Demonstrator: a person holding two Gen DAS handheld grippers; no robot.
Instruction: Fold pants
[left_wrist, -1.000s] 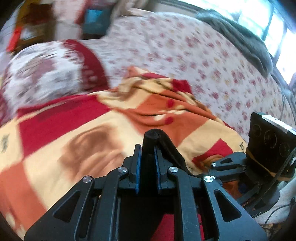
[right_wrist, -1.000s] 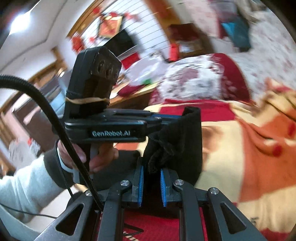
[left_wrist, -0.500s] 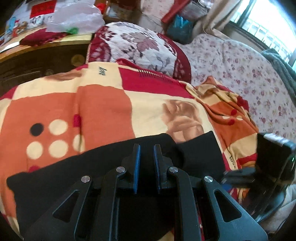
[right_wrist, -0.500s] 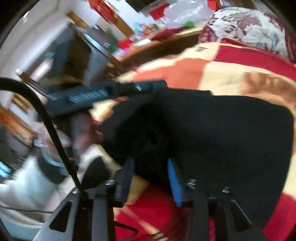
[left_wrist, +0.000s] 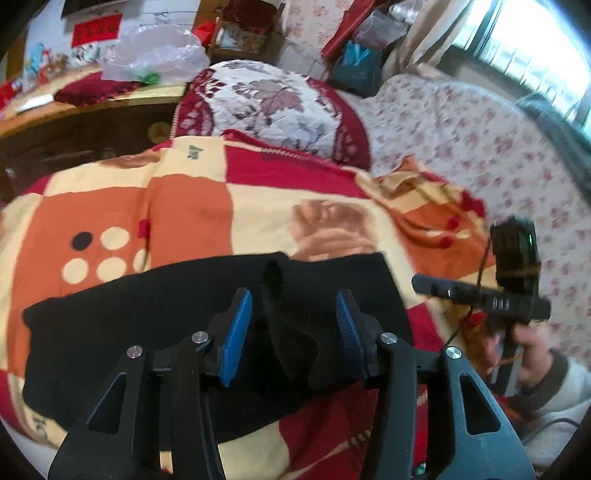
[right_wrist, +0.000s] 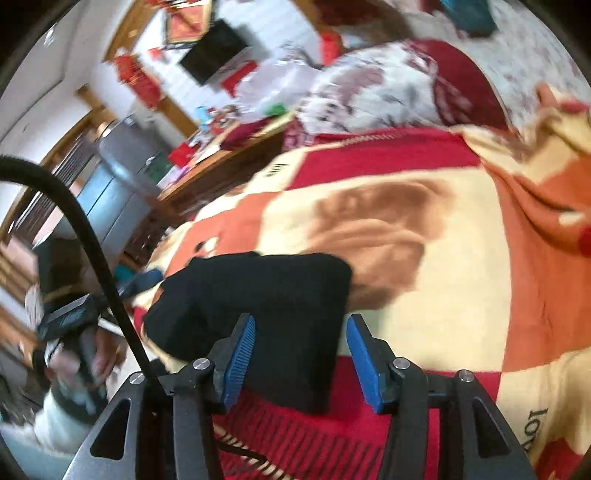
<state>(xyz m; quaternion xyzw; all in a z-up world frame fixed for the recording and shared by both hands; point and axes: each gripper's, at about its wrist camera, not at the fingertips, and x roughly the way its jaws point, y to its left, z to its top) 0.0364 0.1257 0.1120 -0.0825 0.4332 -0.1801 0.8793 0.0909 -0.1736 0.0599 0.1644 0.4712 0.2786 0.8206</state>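
Black pants lie folded across the patterned blanket, long side running left to right. My left gripper is open just above their near edge, a raised fold of black cloth between its blue pads but not pinched. My right gripper is open over the pants' right end, which lies flat on the blanket. The right gripper also shows in the left wrist view, held by a hand to the right of the pants.
A red and white floral pillow lies beyond the blanket. A floral sheet covers the bed to the right. A wooden desk with a plastic bag stands at the far left. The left gripper's cable crosses the right wrist view.
Both grippers held black cloth up a second ago, brought it down onto the blanket, then opened. The pants now lie flat and the right gripper has drawn back to the right.
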